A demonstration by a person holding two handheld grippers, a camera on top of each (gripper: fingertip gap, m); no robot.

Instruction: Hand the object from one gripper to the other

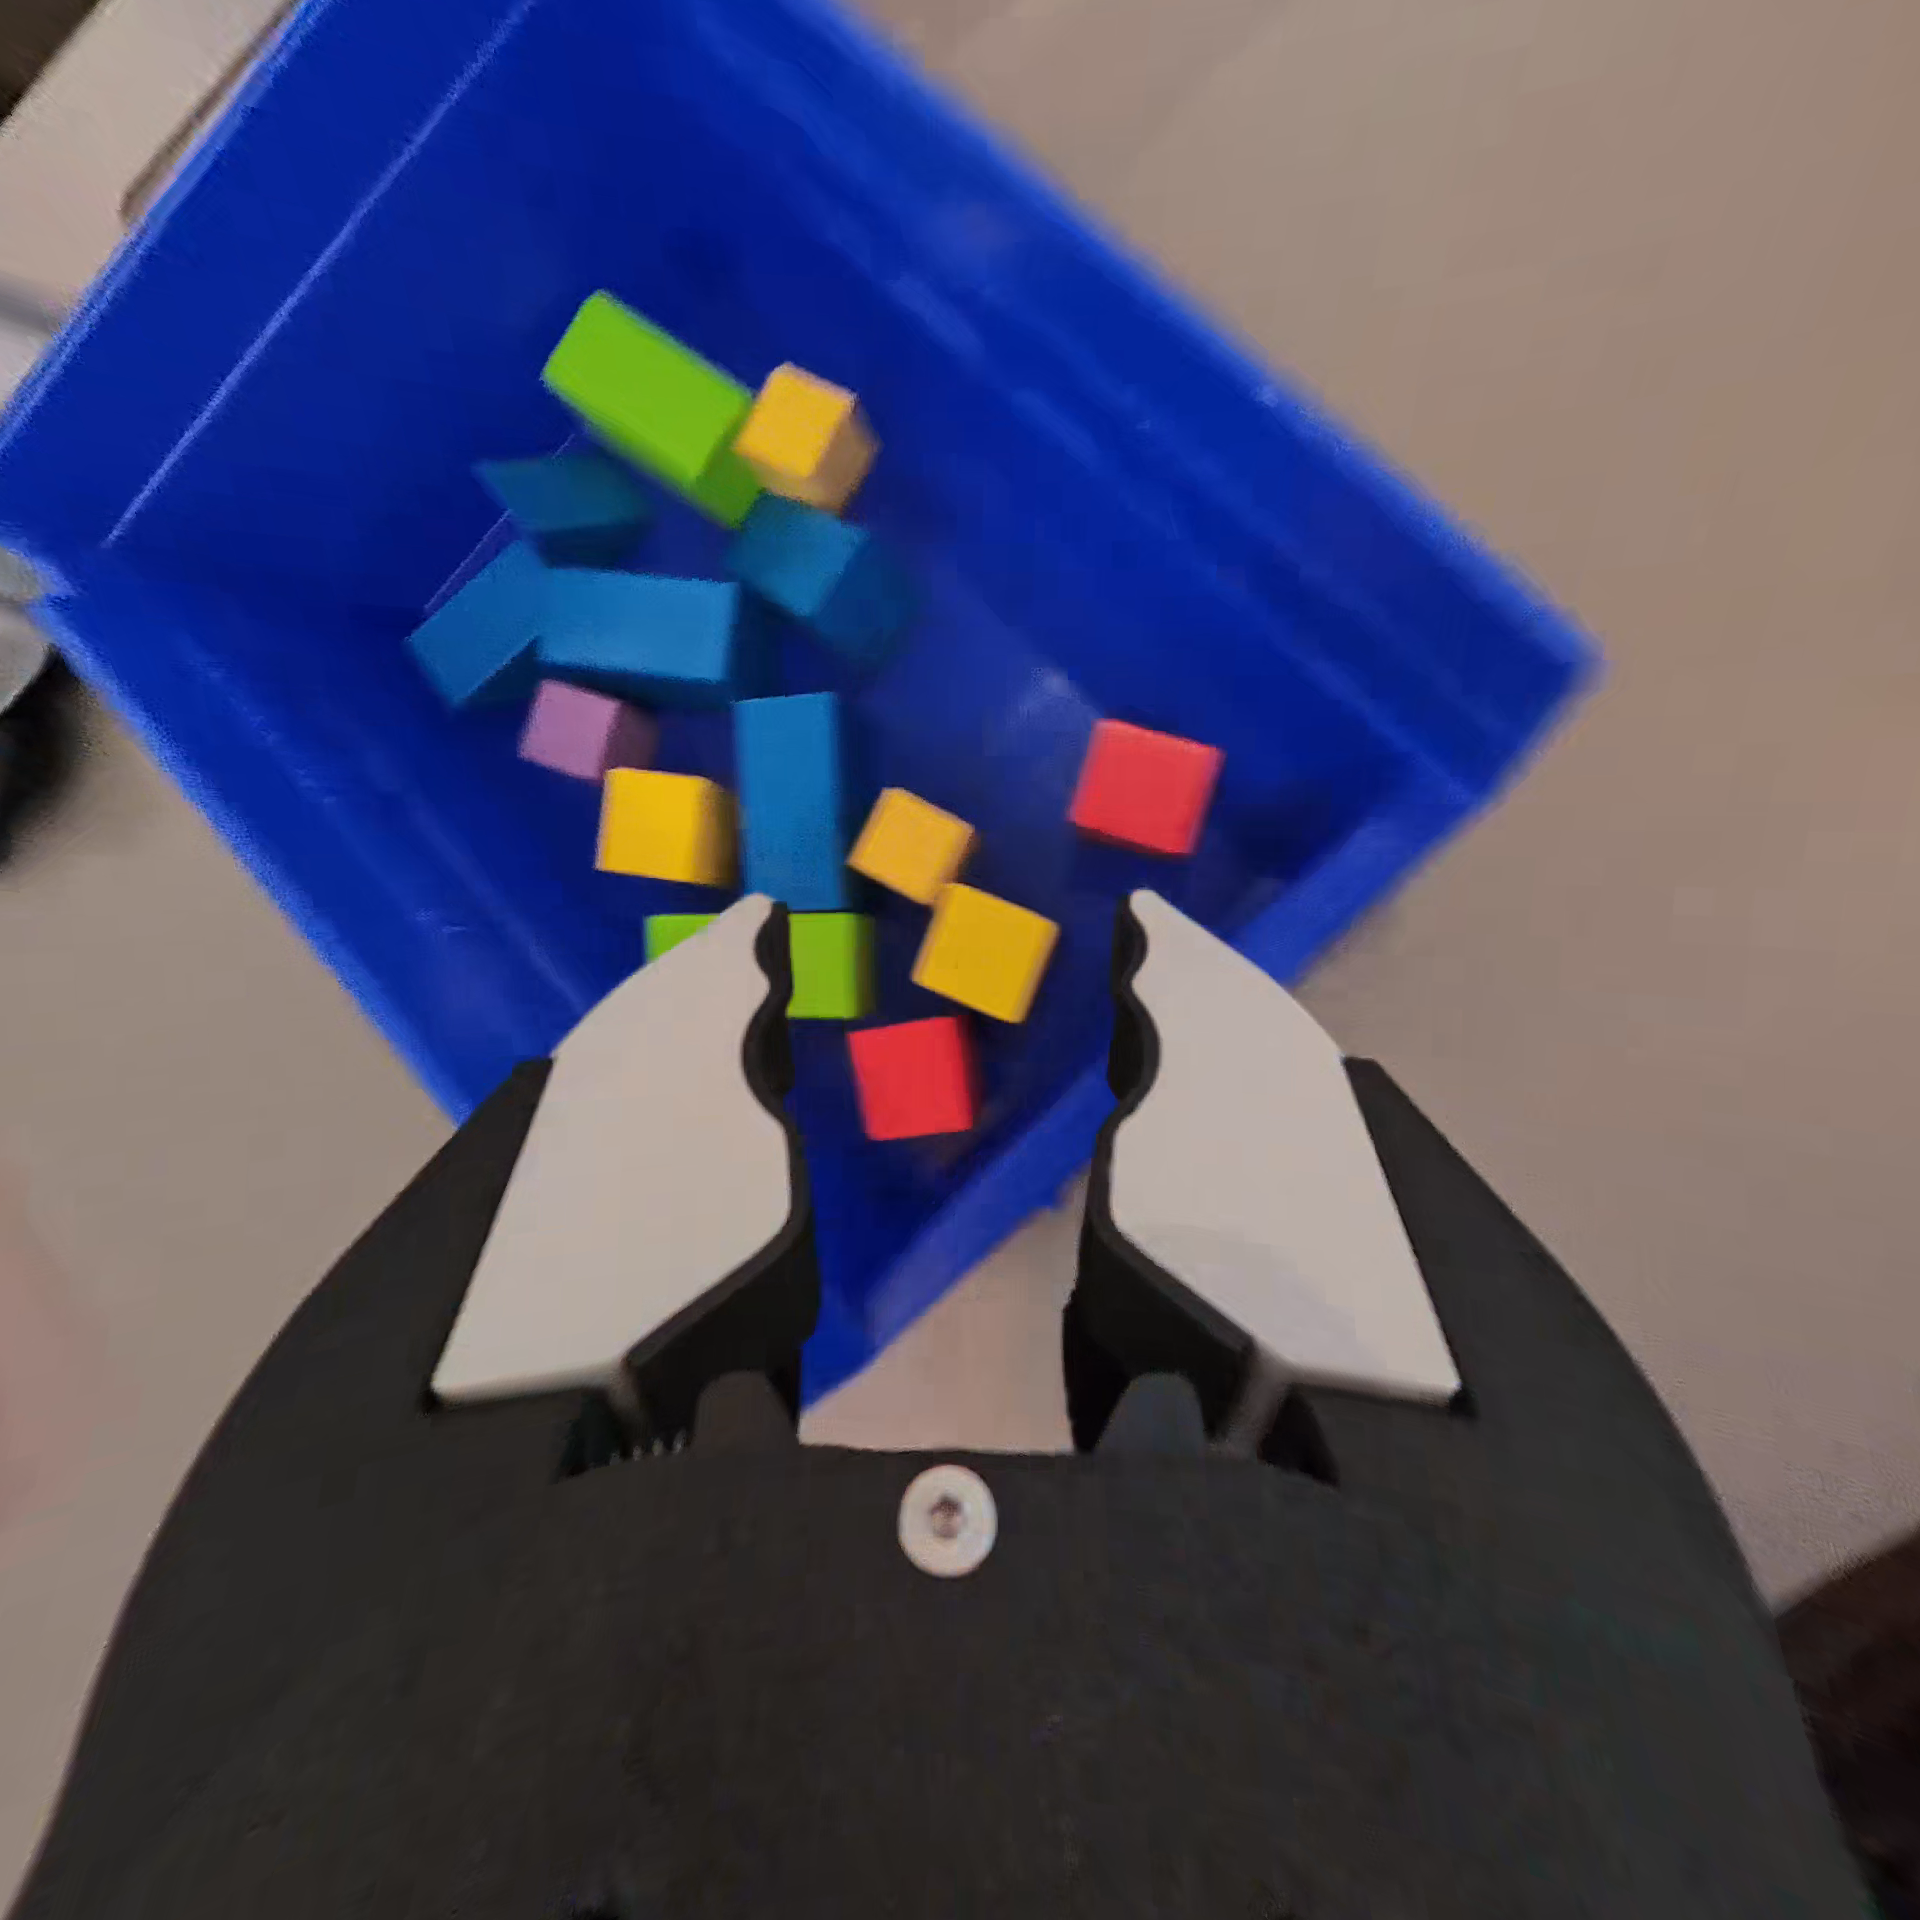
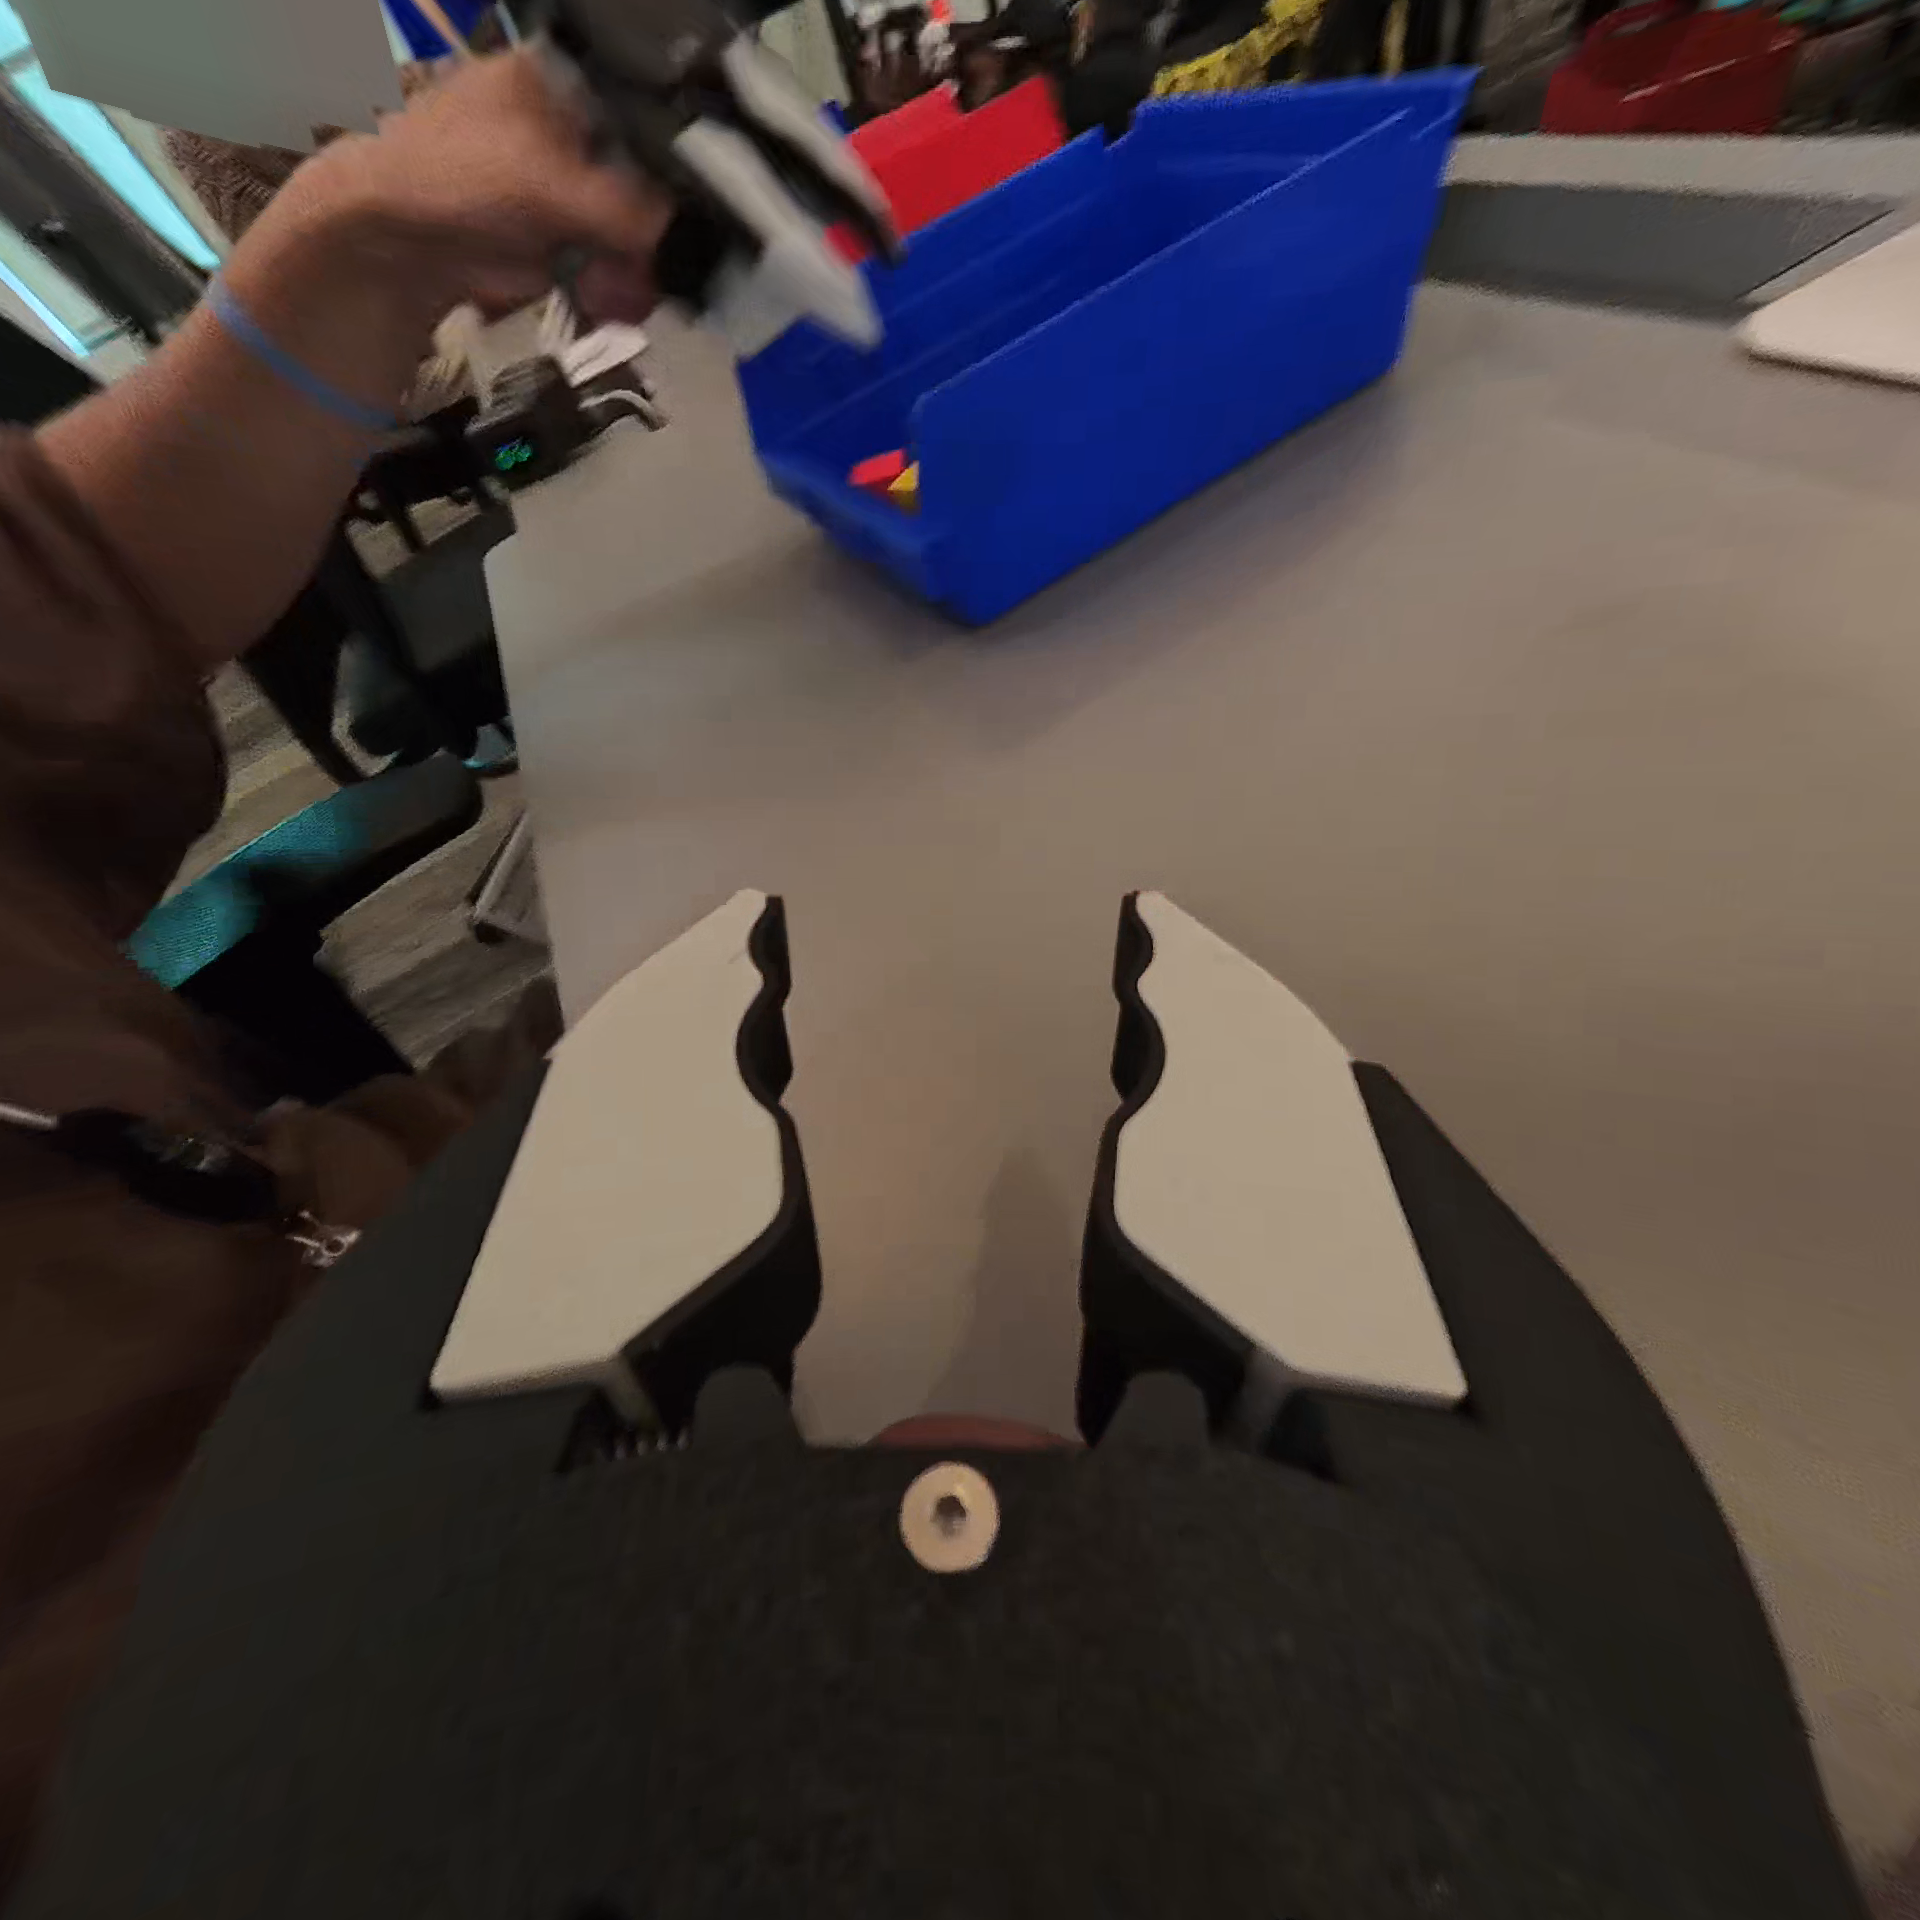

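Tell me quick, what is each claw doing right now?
Left gripper: open, holding nothing, over the blue bin of blocks.
Right gripper: open, holding nothing, over the grey table.

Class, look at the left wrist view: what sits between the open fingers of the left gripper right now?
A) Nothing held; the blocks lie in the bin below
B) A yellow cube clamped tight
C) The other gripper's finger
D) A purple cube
A: the left gripper is open and empty above the blue bin, where loose blocks such as a red cube lie.
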